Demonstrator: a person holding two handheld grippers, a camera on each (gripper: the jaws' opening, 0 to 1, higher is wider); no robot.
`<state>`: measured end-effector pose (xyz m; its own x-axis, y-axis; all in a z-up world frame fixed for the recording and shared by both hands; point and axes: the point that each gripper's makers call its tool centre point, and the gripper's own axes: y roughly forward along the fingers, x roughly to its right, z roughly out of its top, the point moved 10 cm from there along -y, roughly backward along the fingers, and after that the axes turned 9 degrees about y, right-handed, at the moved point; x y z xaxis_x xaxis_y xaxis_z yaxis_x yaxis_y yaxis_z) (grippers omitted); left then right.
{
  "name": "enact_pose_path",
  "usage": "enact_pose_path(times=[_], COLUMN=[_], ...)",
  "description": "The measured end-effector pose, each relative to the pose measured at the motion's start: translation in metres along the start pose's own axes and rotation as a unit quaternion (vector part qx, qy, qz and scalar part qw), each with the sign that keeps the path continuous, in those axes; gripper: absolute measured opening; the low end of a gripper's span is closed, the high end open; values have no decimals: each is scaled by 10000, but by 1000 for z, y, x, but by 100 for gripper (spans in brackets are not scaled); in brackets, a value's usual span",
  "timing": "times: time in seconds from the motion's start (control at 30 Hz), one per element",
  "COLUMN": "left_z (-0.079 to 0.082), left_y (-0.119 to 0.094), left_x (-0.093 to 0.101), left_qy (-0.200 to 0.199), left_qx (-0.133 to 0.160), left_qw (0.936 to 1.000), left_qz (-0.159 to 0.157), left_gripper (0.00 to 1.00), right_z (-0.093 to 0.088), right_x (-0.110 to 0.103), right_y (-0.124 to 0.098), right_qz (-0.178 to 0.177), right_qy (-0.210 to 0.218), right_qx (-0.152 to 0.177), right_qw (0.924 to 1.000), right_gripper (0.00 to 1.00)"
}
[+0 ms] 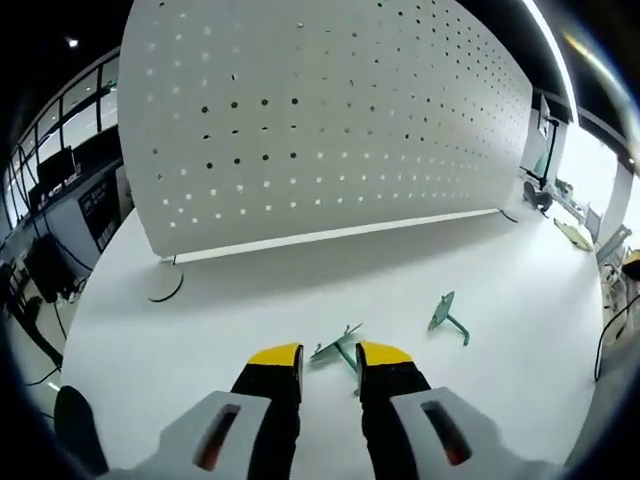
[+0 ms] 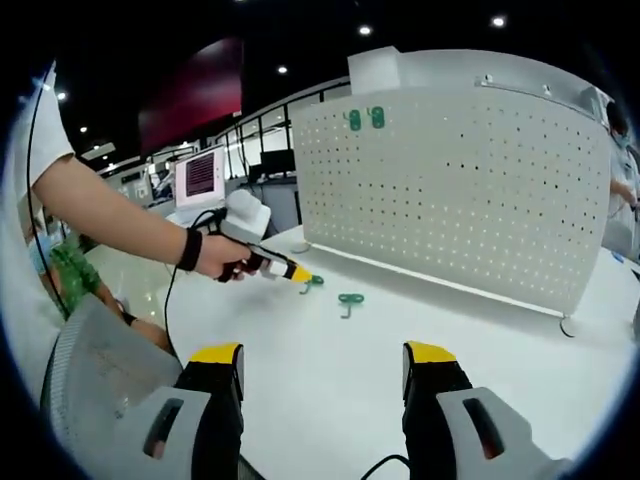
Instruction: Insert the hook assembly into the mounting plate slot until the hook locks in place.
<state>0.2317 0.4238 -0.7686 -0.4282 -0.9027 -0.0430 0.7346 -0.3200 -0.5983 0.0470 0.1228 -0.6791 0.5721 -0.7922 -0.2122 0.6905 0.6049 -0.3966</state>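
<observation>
Yellow-tipped black fingers (image 1: 275,362) of the left gripper (image 1: 329,360) stand a narrow gap apart, low over the white desk (image 1: 250,300), and a small green hook assembly with a flat plate and thin prongs (image 1: 338,349) sits right at that gap, against the inner edge of one fingertip. Whether the fingers actually pinch it cannot be told from the left gripper view. In the right gripper view the same gripper (image 2: 296,272) is held by a person's hand (image 2: 222,256) wearing a black wristband, with its yellow tip touching or just beside the green hook (image 2: 312,282) on the desk.

A 2nd green hook with a round plate (image 1: 448,315) lies on the desk near the first, off to one side and apart from the fingers; it appears in the right gripper view (image 2: 349,300) too.

Fingers of the right gripper (image 2: 325,365) are spread wide with nothing between them, hovering over bare desk.

Beyond the hooks stands a large white perforated pegboard panel (image 1: 330,120), upright at the far side of the desk. In the right gripper view, 2 green pieces (image 2: 365,119) are mounted side by side near its upper corner. A dark cable (image 1: 165,290) curls on the desk at the panel's foot.
</observation>
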Motion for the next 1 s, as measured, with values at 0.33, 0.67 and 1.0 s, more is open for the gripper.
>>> enact_pose_path(times=[0.33, 0.67, 1.0], left_z=[1, -5, -4], left_y=[4, 5, 5], left_x=[3, 9, 11], left_qy=[73, 262, 164], left_qx=[-26, -224, -280], left_qw=[9999, 9990, 9992], left_qz=[-113, -269, -248], left_gripper=[22, 13, 6], right_z=[-1, -2, -2], right_x=[1, 1, 1], right_y=[2, 2, 1], right_qz=[-12, 1, 8], right_qy=[30, 28, 50], right_qx=[-39, -52, -37], right_qw=[10000, 10000, 10000], right_gripper=[65, 65, 65])
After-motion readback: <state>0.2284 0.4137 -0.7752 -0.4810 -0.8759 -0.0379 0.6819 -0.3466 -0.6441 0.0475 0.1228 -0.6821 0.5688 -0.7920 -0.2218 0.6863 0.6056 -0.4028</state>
